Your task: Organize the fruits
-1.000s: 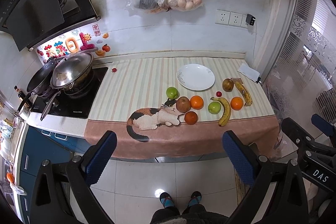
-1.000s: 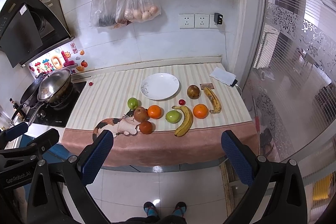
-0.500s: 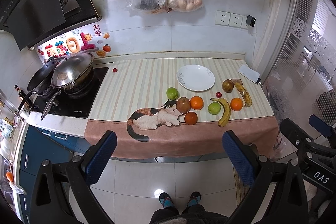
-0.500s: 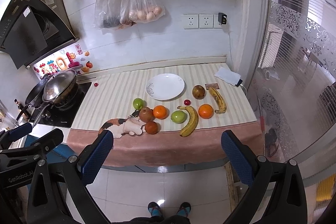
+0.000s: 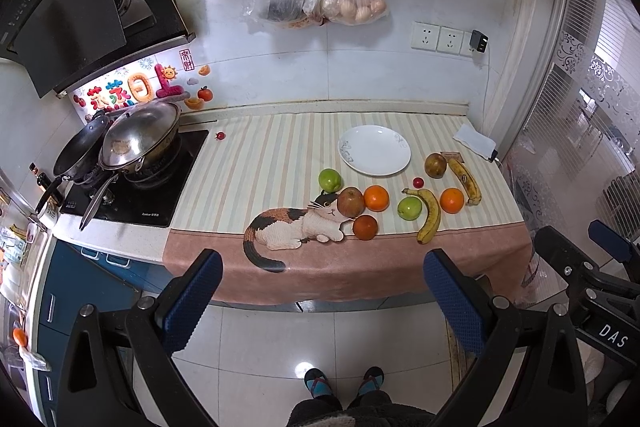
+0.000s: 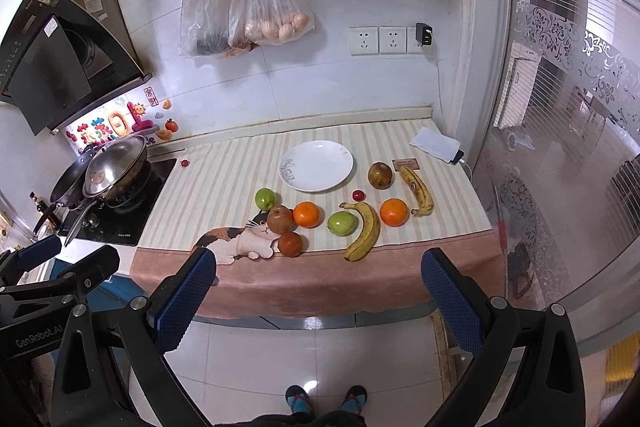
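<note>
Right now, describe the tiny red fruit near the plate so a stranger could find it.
Start at the round white plate on the striped cloth. Just in front of its right edge, between the plate and the stem of the large yellow banana, lies the tiny red fruit. It is far smaller than any fruit around it.

The right gripper (image 6: 318, 291) swung its view toward 3 o'clock, so the white plate (image 6: 316, 166) (and the fruit around it) slid toward 9 o'clock.
</note>
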Motion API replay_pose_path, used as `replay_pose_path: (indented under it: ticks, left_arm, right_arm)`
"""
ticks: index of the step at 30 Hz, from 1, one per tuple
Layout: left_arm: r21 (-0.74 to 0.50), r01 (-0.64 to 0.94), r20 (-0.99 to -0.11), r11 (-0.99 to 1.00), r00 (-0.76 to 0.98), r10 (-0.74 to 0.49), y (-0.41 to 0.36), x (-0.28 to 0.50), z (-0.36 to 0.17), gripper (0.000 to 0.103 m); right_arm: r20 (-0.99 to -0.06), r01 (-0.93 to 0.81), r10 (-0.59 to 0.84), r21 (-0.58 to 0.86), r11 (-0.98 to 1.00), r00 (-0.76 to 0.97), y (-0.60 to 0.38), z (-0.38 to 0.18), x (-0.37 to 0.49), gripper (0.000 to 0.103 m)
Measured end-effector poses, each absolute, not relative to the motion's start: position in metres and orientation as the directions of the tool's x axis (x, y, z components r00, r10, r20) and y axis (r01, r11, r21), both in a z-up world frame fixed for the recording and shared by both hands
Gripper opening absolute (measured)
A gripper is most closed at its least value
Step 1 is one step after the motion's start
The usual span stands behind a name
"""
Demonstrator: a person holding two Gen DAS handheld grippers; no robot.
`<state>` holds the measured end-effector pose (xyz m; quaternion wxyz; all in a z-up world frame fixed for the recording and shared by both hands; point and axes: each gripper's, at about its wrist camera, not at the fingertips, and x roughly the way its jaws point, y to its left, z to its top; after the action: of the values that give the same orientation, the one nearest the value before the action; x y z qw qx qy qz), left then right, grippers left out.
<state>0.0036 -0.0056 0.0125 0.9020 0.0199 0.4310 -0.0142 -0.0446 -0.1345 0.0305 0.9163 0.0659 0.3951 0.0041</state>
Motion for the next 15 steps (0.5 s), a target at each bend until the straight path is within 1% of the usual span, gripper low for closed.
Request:
replay_pose_path:
  ticks: [15]
  left_arm:
    - [0.022, 0.043, -0.777, 0.999, 0.630, -0.010, -0.0043, 0.0029, 0.0129, 0.103]
  right_arm:
    - [-0.722, 0.045, 0.064, 0.130, 0.990, 0.689, -0.1354, 0.0282, -0.0443, 0.103]
